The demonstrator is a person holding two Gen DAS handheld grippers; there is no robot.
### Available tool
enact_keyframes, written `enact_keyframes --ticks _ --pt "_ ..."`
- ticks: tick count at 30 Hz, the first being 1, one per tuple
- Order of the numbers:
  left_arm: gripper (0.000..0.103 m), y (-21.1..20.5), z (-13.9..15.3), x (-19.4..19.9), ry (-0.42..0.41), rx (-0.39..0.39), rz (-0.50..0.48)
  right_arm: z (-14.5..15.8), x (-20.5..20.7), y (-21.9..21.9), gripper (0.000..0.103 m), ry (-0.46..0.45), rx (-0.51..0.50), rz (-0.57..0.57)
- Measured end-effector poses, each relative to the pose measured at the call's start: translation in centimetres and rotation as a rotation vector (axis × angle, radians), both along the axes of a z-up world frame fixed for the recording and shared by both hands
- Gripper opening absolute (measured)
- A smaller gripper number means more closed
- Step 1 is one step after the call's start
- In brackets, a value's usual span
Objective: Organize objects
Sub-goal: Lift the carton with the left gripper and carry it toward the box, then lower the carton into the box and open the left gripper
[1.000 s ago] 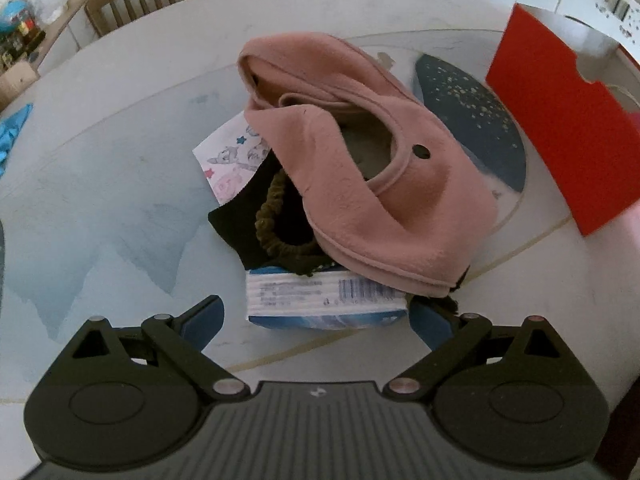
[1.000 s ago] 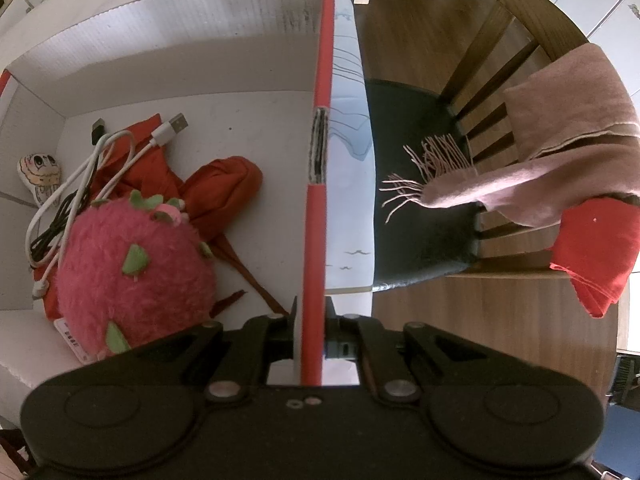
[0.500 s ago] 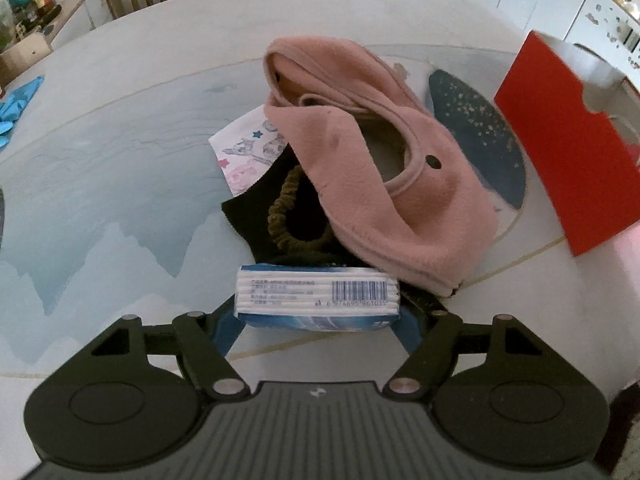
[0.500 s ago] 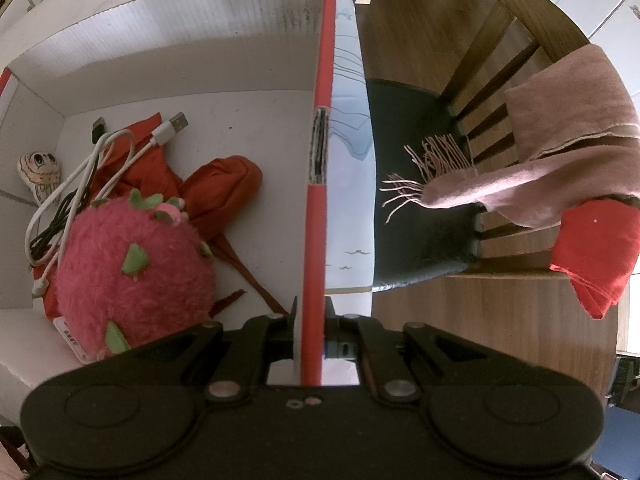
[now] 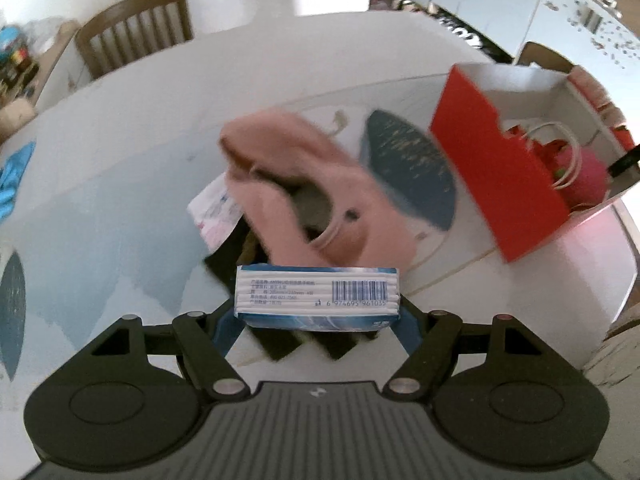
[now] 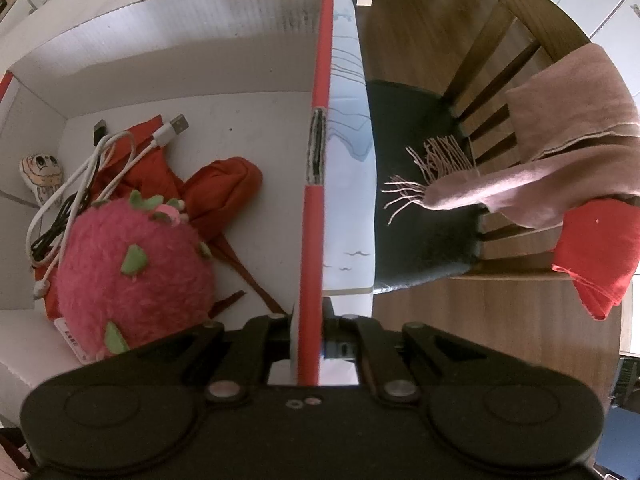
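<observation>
Above the bench (image 5: 120,152), the left tool (image 5: 318,312) grips a tissue pack (image 5: 318,296); the right tool (image 6: 308,332) clamps the box wall (image 6: 316,200).

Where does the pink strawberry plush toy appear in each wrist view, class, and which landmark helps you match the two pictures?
Left wrist view: the pink strawberry plush toy sits far right, inside the box, behind its red wall, partly hidden.
Right wrist view: the same toy lies lower left on the box's white floor, beside a white cable.
Shared landmark: the red and white box on the table.
</observation>
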State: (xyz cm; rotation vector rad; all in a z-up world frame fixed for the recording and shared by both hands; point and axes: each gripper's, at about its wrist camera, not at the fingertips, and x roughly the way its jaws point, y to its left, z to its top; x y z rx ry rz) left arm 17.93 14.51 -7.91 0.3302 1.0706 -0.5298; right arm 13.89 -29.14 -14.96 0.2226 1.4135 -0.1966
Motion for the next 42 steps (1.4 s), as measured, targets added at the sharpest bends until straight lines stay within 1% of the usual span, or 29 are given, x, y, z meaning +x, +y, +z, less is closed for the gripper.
enact_keyframes --ticks 4,12,21,26,30,39,42 --pt "0.076 -2.5 1.5 -0.3 -0.023 -0.022 -0.063 0.0 -0.1 0.0 0.004 -0.004 0.002 0.0" --pt "0.076 -8.2 3.2 -0.2 -0.041 -0.057 -0.197 0.0 -0.2 0.1 0.004 -0.008 -0.002 0.004" --pt "0.076 -17.0 4.3 -0.4 -0.088 -0.089 -0.367 0.1 -0.1 0.3 0.004 -0.01 -0.009 0.017" --pt "0.076 -22.5 2.7 0.1 -0.092 -0.062 -0.434 0.0 -0.2 0.2 0.005 -0.015 0.001 0.02" --pt "0.076 -26.2 0.4 0.7 -0.079 -0.023 -0.458 -0.1 -0.2 -0.2 0.006 -0.011 0.019 0.012" --pt "0.076 -30.1 -3.9 2.5 -0.017 0.045 -0.459 -0.3 0.2 -1.6 0.009 0.009 0.093 -0.044" --pt "0.076 -30.6 -5.2 3.0 0.0 0.071 -0.455 -0.3 0.5 -2.1 0.009 0.015 0.093 -0.06"
